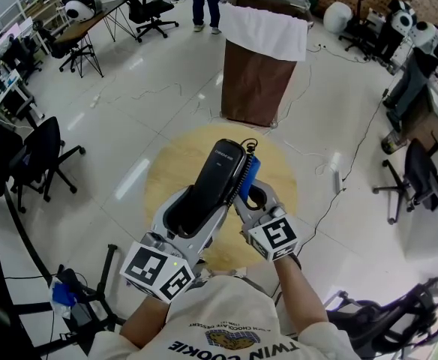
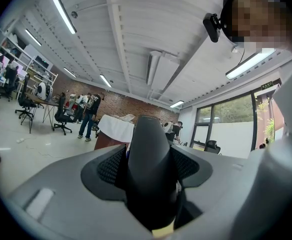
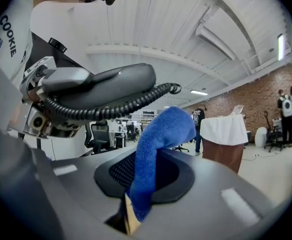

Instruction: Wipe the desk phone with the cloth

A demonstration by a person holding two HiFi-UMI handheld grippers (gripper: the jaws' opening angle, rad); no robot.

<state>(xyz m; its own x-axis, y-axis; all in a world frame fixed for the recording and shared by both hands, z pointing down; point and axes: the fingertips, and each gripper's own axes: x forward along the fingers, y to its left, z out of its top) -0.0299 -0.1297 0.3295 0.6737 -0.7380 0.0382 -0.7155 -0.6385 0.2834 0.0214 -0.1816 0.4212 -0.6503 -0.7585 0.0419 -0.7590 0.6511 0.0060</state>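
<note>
A pale glossy floor [image 1: 166, 73] fills the head view, with office chairs [image 1: 43, 160] at its edges. On it stands a round wooden tabletop [image 1: 170, 167], directly below both grippers. Beyond the tabletop is a brown stand [image 1: 255, 85] draped with a white sheet [image 1: 268, 30].

The desk phone handset [image 1: 213, 178] is held up in the air over the tabletop, tilted, its dark back turned to the head camera and its far end pointing away from the person. The left gripper [image 1: 193, 220] has it. In the left gripper view the jaws are clamped on the dark body of the handset, which rises straight out from between the ribbed pads.

The right gripper [image 1: 253, 195] comes in from the right, close alongside the handset. Its jaws are pressed together on the blue cloth [image 1: 249, 172], and the right gripper view shows the cloth standing up out of the jaws and folding over at its top. The free end of the cloth sits at the handset's right edge – whether it touches cannot be told from these views.

The black coiled cord [image 3: 106, 109] runs along the underside of the handset, just above the cloth, and curls into a small hook at its end.
</note>
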